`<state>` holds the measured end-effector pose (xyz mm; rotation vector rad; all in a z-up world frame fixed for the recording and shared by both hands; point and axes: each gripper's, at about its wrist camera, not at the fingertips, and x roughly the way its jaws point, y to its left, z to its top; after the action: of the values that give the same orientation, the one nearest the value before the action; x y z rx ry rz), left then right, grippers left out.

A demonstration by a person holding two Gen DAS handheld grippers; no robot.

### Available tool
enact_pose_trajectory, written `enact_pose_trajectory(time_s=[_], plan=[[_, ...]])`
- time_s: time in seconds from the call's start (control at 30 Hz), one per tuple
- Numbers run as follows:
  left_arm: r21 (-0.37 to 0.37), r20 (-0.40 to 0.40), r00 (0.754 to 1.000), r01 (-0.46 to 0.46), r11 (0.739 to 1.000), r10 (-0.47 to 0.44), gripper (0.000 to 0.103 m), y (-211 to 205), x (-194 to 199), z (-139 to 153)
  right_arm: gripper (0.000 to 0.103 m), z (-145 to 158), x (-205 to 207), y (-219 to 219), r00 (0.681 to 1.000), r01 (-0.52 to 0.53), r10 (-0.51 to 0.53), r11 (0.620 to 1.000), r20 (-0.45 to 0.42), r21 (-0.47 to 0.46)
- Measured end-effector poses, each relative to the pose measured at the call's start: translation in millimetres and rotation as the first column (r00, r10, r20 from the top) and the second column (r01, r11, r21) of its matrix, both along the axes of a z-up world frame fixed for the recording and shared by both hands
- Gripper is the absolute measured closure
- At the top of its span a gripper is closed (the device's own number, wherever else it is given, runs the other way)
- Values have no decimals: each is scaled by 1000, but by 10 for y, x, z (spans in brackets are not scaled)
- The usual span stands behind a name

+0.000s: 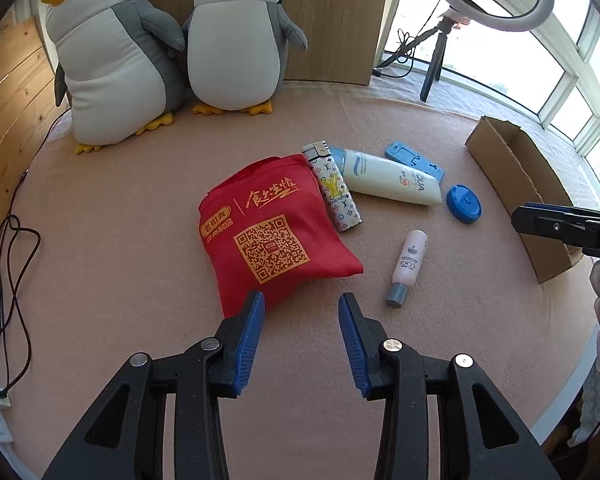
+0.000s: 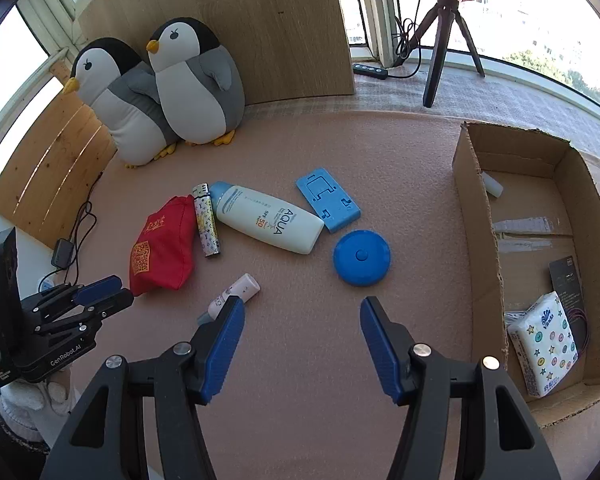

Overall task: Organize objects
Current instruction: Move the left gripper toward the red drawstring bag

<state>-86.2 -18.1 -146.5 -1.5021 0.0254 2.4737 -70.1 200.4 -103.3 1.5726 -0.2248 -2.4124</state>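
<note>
A red pouch (image 1: pixel 272 232) (image 2: pixel 162 248) lies on the pink mat. Beside it lie a patterned lighter (image 1: pixel 334 190) (image 2: pixel 207 226), a white sunscreen bottle (image 1: pixel 392 178) (image 2: pixel 268 222), a blue phone stand (image 1: pixel 414 160) (image 2: pixel 328 204), a round blue disc (image 1: pixel 464 203) (image 2: pixel 361 257) and a small pink bottle (image 1: pixel 408 264) (image 2: pixel 236 290). My left gripper (image 1: pixel 301 308) (image 2: pixel 104 294) is open and empty, just short of the pouch's near edge. My right gripper (image 2: pixel 302 314) is open and empty, above the mat near the pink bottle and disc; its side shows in the left wrist view (image 1: pixel 540 220).
An open cardboard box (image 2: pixel 472 216) (image 1: pixel 512 172) stands at the right, holding a tissue pack (image 2: pixel 544 344) and a dark card (image 2: pixel 566 280). Two plush penguins (image 1: pixel 172 48) (image 2: pixel 164 88) sit at the back by a wooden board. A ring-light tripod (image 2: pixel 440 40) stands behind. Cables (image 1: pixel 12 272) lie at the left.
</note>
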Motion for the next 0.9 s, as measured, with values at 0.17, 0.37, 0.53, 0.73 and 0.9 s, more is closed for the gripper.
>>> enact_pose_trajectory(time_s=[0.17,0.37,0.53,0.73,0.9], plan=[[18,-10,999,-40,999,40,43,-162,-30,27,47,-114,-77,-179,999,3,-2,999,34,-33],[64,-11,994,-105,992,106,43,-395,-306,113,47,-154,-139,-353,999,0,2,998,47,-59],[93,0,993,-121,988,122,44,-440,-731,147,47,-150,-128,-441,999,-1,3,998,44,-61],[45,35,994,-102,994,101,44,-296,-1209,-35,47,-92,-34,-441,1000,9,-8,1000,26,-25],[-19,77,994,-72,997,73,47,-155,-1366,-267,47,-34,91,-398,1000,24,-24,998,0,51]])
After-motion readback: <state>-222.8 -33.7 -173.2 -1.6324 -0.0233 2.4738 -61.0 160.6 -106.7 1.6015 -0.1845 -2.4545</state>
